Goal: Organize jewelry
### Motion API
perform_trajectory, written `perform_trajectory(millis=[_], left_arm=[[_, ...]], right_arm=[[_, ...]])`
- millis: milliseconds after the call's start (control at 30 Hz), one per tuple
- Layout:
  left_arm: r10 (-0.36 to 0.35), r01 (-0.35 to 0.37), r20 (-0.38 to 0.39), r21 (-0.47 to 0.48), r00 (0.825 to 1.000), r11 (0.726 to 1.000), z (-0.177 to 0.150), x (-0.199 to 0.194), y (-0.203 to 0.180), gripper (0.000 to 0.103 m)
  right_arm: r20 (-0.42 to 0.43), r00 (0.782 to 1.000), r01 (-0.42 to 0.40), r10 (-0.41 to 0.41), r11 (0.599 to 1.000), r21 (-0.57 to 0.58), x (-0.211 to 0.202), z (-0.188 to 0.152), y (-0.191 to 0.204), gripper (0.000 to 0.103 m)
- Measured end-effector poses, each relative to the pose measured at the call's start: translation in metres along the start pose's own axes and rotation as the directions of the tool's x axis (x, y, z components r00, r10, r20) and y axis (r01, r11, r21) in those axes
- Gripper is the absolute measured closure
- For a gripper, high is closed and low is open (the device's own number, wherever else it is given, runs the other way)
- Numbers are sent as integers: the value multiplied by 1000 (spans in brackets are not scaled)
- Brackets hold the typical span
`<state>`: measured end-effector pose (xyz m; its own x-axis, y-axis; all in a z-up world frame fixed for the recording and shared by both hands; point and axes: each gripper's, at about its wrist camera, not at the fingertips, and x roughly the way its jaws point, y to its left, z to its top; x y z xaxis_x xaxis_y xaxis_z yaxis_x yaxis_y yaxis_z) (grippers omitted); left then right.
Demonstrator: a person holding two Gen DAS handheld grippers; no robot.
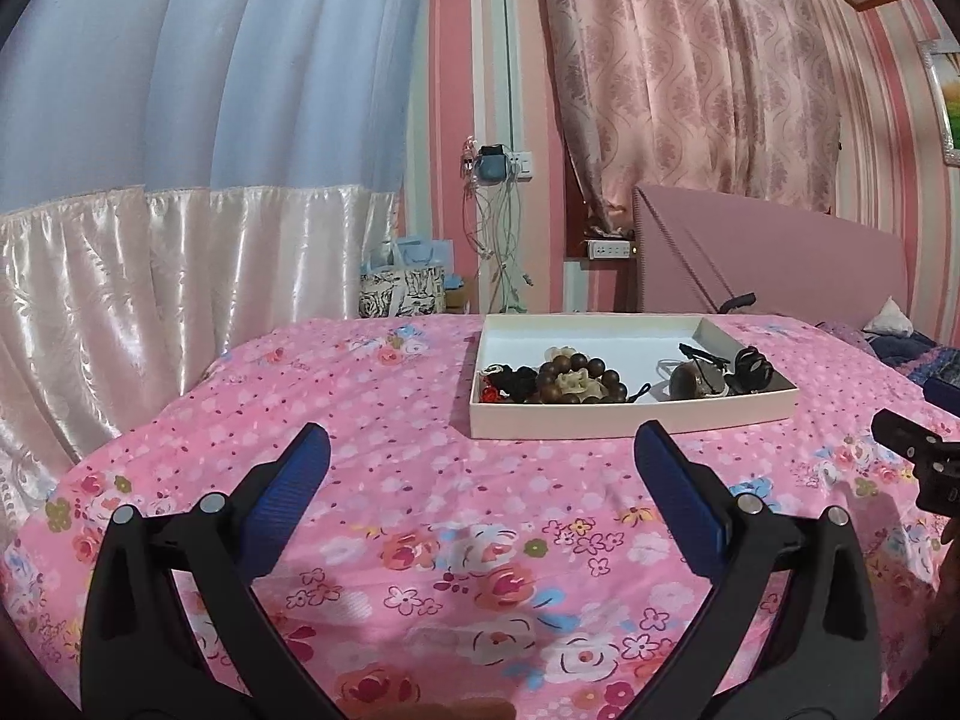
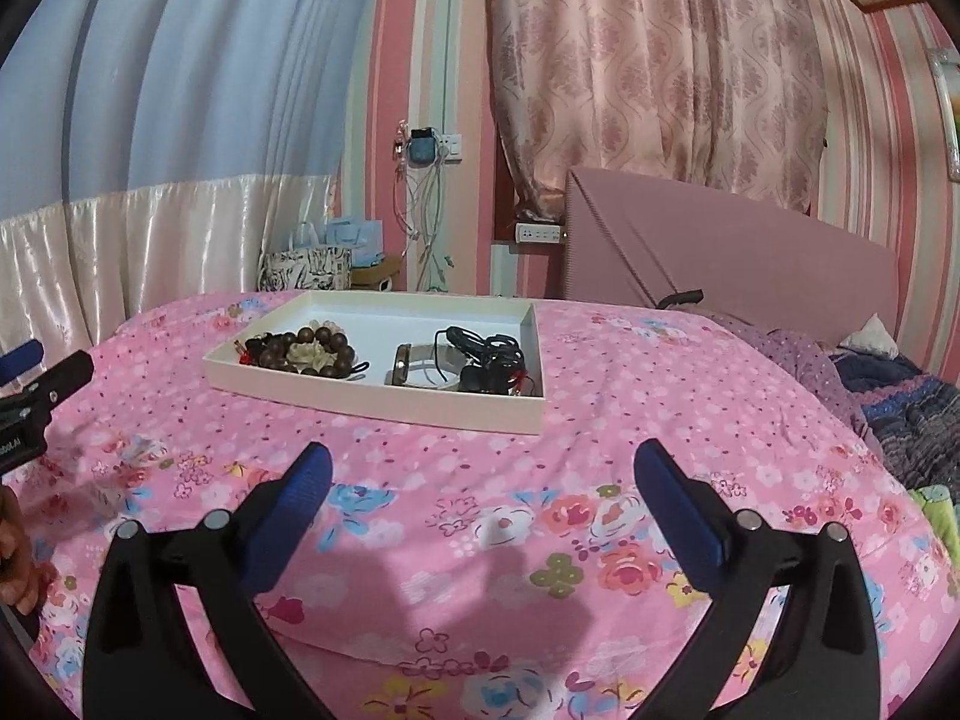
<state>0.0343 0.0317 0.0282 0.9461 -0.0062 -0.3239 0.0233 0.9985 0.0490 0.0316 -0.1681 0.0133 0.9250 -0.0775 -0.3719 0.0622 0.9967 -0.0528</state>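
A shallow white box tray [image 1: 630, 417] [image 2: 372, 399] lies on the pink floral bedspread. At its left is a brown wooden bead bracelet [image 1: 585, 381] [image 2: 300, 351] with black and red cords. At its right lie a brown bangle [image 1: 687, 381] [image 2: 401, 363] and black corded pieces [image 1: 750, 366] [image 2: 492, 360]. My left gripper [image 1: 480, 450] is open and empty, a short way in front of the tray. My right gripper [image 2: 480, 468] is open and empty, also in front of the tray. Each gripper shows at the edge of the other's view [image 1: 918, 456] [image 2: 36, 384].
The bedspread [image 1: 420, 510] [image 2: 600, 540] covers the bed. A pink headboard [image 2: 720, 252] and crumpled dark bedding [image 2: 900, 402] lie at the right. Gift bags [image 1: 402, 285] and hanging cables [image 1: 498, 240] stand behind the bed by the striped wall.
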Motion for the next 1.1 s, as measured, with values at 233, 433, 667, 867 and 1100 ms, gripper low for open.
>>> perform_trajectory(millis=[233, 433, 667, 867, 1100], left_arm=[[-2, 2, 1, -3, 1000, 1000, -1, 0, -1, 3], [-2, 2, -1, 3, 1000, 1000, -2, -1, -2, 3], [-8, 8, -1, 3, 1000, 1000, -2, -1, -2, 3], [-22, 22, -2, -3, 1000, 1000, -2, 1, -1, 3], [-27, 27, -2, 0, 1000, 1000, -2, 1, -2, 3]], right_arm=[[2, 1000, -9, 9, 1000, 24, 0, -1, -1, 3], [5, 1000, -11, 11, 1000, 27, -1, -1, -2, 3], [-4, 1000, -16, 16, 999, 28, 2, -1, -3, 3], [-1, 1000, -21, 21, 999, 50, 2, -3, -10, 3], [-6, 1000, -22, 22, 999, 49, 3, -3, -12, 3]])
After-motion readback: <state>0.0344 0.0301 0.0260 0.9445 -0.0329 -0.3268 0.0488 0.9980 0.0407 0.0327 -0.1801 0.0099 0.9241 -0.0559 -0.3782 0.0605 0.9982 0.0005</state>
